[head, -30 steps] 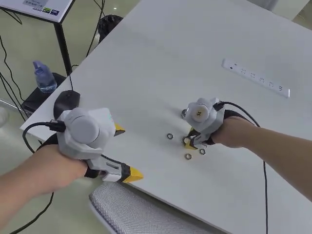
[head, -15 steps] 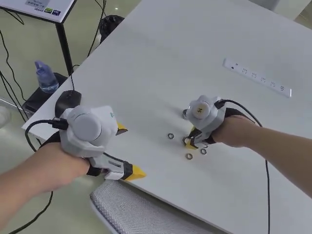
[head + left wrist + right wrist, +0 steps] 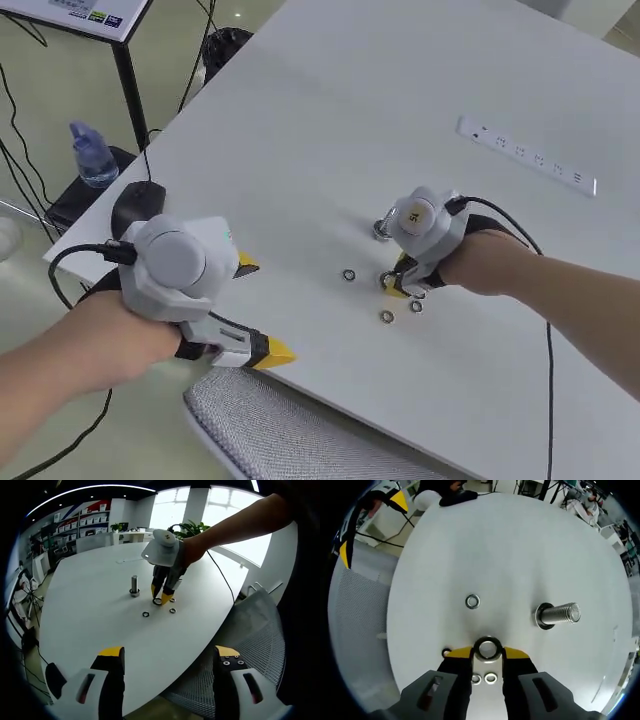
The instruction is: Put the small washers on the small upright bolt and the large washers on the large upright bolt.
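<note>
My right gripper [image 3: 394, 286] is shut on a large steel washer [image 3: 487, 648], pinched between its yellow tips just over the white table [image 3: 330, 120]. The large upright bolt [image 3: 560, 614] stands close by, a washer around its base; it is the bolt [image 3: 381, 230] partly behind the gripper's body in the head view. Small washers lie loose: one washer [image 3: 348, 275] to the left, two more [image 3: 387, 317] [image 3: 416, 306] nearer me. My left gripper [image 3: 260, 308] hangs open and empty at the table's near edge, far from the washers. The left gripper view faces the right gripper [image 3: 162, 596] and the bolt [image 3: 134, 586].
A white power strip [image 3: 525, 155] lies further back on the table. A grey mesh chair [image 3: 260, 430] sits below the near edge. On a low stand to the left rest a black mouse [image 3: 135, 205] and a plastic bottle [image 3: 93, 158].
The right gripper, still holding the large washer, has edged a little up and toward the bolt. The left gripper has barely moved.
</note>
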